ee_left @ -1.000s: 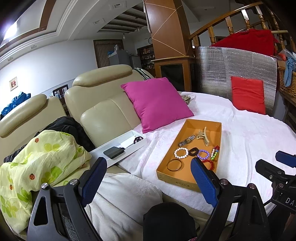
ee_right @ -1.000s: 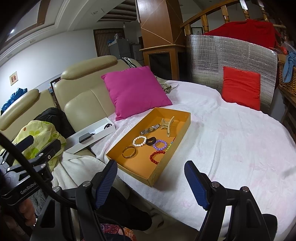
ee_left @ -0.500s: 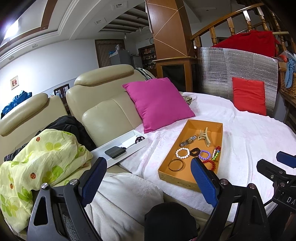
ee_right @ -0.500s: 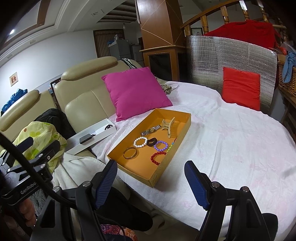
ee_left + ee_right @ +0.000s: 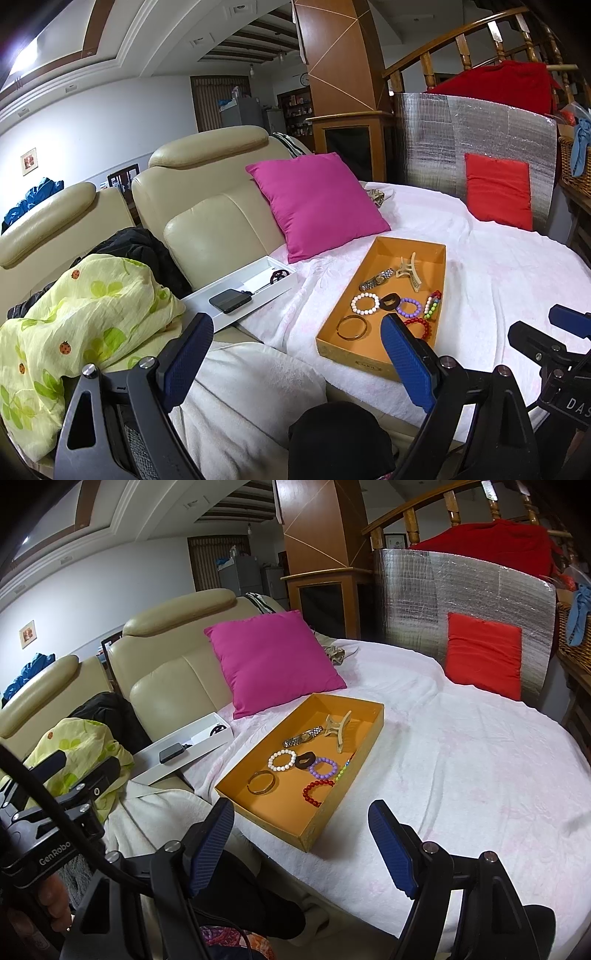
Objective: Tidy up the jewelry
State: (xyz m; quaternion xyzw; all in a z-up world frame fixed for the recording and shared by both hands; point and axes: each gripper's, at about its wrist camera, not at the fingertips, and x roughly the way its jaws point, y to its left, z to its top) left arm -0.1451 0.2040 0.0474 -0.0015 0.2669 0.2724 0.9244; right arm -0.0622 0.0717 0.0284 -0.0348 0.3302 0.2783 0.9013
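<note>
An orange tray (image 5: 373,363) (image 5: 317,834) lies on a white-covered round table. In it are a silver watch (image 5: 376,279) (image 5: 303,737), a beige hair claw (image 5: 409,272) (image 5: 338,728), a white bead bracelet (image 5: 365,303) (image 5: 282,760), a dark ring-shaped piece (image 5: 304,760), a purple bracelet (image 5: 323,767), a red bracelet (image 5: 316,792), a multicolour bracelet (image 5: 432,303) and a gold bangle (image 5: 352,327) (image 5: 261,781). My left gripper (image 5: 295,358) is open and empty, short of the tray's near left corner. My right gripper (image 5: 301,840) is open and empty, just before the tray's near edge.
A white box (image 5: 280,284) (image 5: 218,738) holding a black device (image 5: 229,300) rests on the beige sofa left of the tray. A magenta cushion (image 5: 273,659) lies behind the tray, a red cushion (image 5: 482,653) against a silver panel at the back. A yellow-green cloth (image 5: 74,317) lies at left.
Both views have shifted very slightly; the tray sits marginally lower and nearer in frame. Both grippers stay open and empty.
</note>
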